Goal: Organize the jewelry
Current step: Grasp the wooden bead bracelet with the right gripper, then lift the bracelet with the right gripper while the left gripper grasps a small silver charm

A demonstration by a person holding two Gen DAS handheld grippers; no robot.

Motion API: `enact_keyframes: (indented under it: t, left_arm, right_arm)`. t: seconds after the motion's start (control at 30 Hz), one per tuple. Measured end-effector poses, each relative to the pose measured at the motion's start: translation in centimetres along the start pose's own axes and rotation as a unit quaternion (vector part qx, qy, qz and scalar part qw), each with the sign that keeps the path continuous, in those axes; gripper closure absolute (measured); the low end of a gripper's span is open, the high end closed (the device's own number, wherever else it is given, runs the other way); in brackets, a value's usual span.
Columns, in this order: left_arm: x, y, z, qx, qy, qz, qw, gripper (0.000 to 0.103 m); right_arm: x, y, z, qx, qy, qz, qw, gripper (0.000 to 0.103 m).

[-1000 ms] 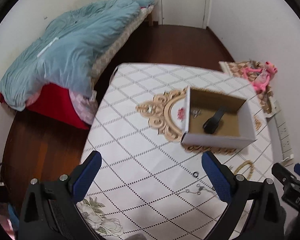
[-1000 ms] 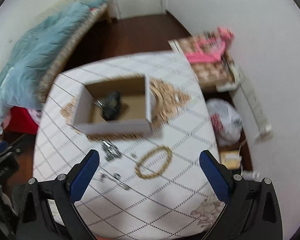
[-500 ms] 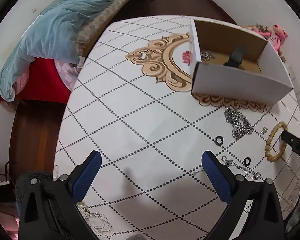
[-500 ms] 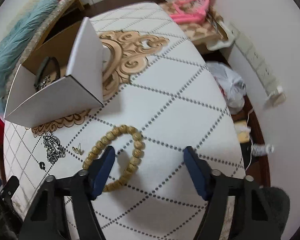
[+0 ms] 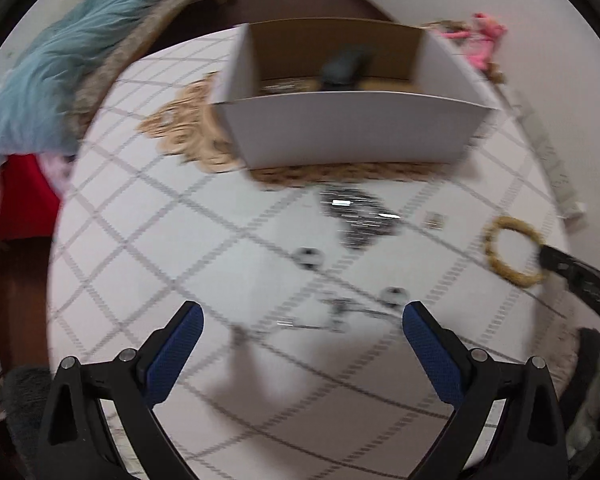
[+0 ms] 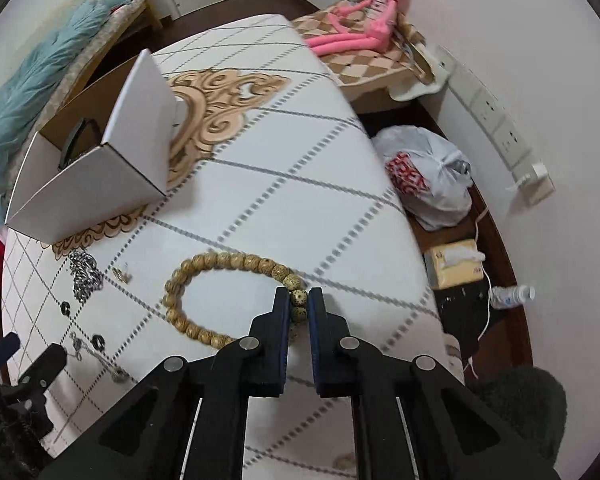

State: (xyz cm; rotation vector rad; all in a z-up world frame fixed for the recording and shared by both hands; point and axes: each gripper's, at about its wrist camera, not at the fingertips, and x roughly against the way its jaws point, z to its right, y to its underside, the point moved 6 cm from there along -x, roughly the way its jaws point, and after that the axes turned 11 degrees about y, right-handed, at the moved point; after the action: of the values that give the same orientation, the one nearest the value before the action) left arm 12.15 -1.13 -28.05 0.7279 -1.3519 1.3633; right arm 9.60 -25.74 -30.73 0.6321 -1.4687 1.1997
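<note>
White walls (image 6: 540,60) and dark wood floor (image 6: 496,240) surround a patterned table (image 6: 300,168), with a bed (image 5: 52,80) beyond.

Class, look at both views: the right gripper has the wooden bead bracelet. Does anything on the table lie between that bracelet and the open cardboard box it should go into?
Nothing visible does. The right gripper is shut on the wooden bead bracelet, and bare tablecloth runs to the cardboard box. The silver chain lies off to the left.

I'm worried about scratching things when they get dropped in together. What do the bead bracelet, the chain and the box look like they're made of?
Bead bracelet: tan, speckled round beads, probably wood or seed, matte. Chain: silvery linked metal, shiny with glints. Box: cardboard, white smooth outside, raw brown inside. The right gripper is shut on the bracelet.
</note>
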Motion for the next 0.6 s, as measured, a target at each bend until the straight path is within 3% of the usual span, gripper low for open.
enact_keyframes:
  t: [0.1,0.17,0.3,0.47,0.6]
  left_arm:
    - [-0.1,0.5,2.4,-0.029,0.015,0.003,0.9995,0.002]
    - [-0.3,1.1,3.9,-0.046,0.018,0.001,0.9988,0.013]
    - [-1.3,1.6,5.5,-0.063,0.018,-0.006,0.9978,0.023]
    - [-2.4,2.0,6.2,-0.079,0.01,-0.015,0.9967,0.057]
    - [-2.3,1.7,6.7,-0.087,0.02,-0.005,0.996,0.078]
  right_arm:
    - [-0.1,0.5,0.8,-0.009,-0.004,-0.004,1.0,0.094]
    - [-0.1,0.6,1.1,-0.013,-0.005,-0.004,1.0,0.094]
    - [-0.1,0.7,1.2,-0.013,-0.006,-0.004,1.0,0.093]
    - [-0.1,0.8,1.3,-0.015,-0.008,-0.007,1.0,0.093]
    - [0.0,0.7,1.1,-0.016,-0.009,-0.008,1.0,0.093]
